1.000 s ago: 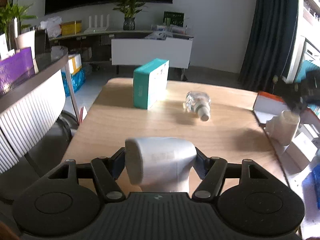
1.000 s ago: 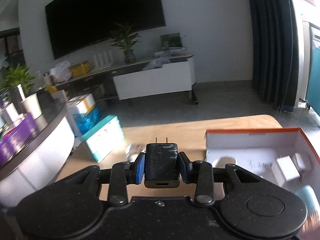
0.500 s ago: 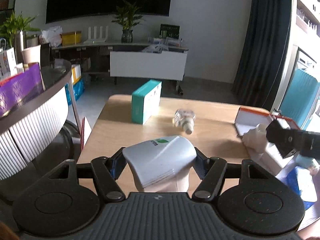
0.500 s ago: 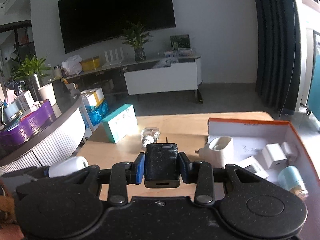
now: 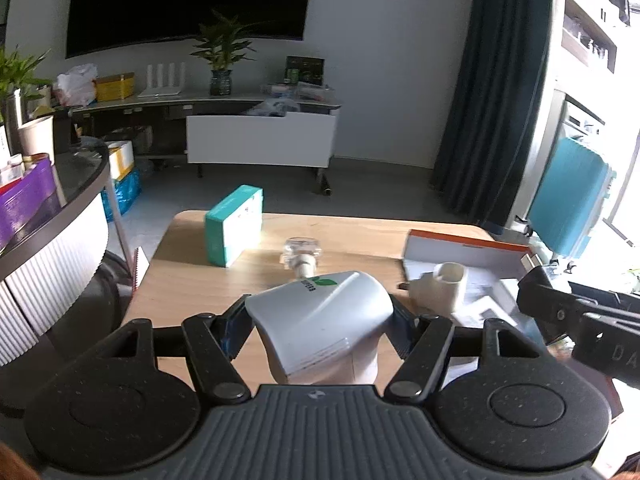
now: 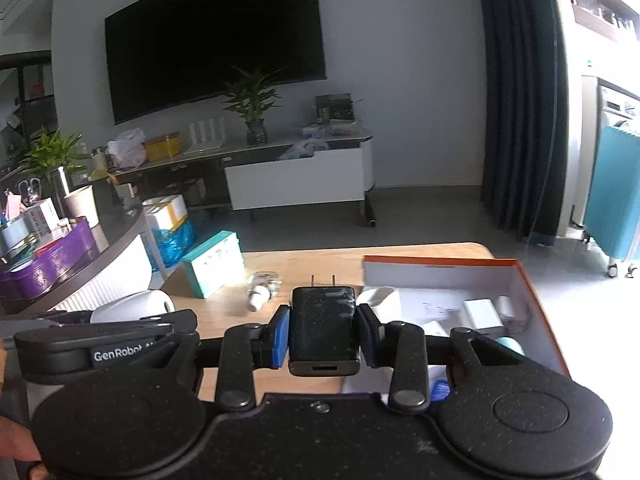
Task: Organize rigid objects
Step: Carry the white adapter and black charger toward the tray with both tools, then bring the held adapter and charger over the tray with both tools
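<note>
While our left tongs (image 5: 320,322) clamp the white device (image 5: 320,316) and our right tongs (image 6: 324,330) the black charger (image 6: 323,326), we have risen, the table's (image 5: 192,280) left edge bare.

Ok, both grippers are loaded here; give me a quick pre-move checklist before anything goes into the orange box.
1. Left gripper shut on the white device: ok.
2. Right gripper shut on the black charger, prongs pointing away: ok.
3. Orange box open: ok.
4. Bare floor left in the box among the white adapters: ok, some near the back wall.
5. Grippers apart from each other: ok, though close.
6. Glass bottle and teal box on the table, not yet sorted: not ok.
</note>
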The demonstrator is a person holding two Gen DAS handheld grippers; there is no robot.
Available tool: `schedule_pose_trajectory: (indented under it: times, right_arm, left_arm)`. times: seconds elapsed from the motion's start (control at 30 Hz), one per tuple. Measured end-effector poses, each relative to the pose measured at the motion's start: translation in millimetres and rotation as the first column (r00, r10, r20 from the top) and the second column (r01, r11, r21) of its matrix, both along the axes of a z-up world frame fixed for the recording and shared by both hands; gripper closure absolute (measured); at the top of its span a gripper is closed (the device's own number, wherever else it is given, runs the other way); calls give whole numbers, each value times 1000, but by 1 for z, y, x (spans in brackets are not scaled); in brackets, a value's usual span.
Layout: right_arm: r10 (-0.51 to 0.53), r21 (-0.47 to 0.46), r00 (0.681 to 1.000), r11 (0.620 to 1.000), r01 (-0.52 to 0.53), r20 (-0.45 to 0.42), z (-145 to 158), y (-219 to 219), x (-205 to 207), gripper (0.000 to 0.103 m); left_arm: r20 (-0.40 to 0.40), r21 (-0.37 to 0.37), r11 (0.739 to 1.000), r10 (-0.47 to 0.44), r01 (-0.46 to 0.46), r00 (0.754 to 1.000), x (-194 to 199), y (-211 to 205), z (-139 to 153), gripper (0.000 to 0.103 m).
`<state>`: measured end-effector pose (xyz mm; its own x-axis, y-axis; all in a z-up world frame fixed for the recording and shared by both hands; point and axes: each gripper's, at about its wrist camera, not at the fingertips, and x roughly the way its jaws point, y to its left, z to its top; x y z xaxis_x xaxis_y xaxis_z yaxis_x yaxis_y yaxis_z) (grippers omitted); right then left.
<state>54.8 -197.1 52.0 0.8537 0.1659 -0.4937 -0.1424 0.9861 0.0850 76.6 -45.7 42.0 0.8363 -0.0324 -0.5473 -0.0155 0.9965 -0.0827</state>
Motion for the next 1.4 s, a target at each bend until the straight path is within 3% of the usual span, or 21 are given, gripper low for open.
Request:
schedule_pose_trajectory:
  times: [0.63, 1.4]
  right_arm:
    - [-75, 9, 997, 997, 75, 23, 6, -37, -17, 60]
    - [-93, -5, 995, 996, 93, 24, 4, -46, -7, 60]
  left_arm:
    - [-7, -3, 996, -85, 85, 996, -2, -35, 3, 34]
    - [-23, 0, 992, -130, 130, 991, 5, -56, 1, 34]
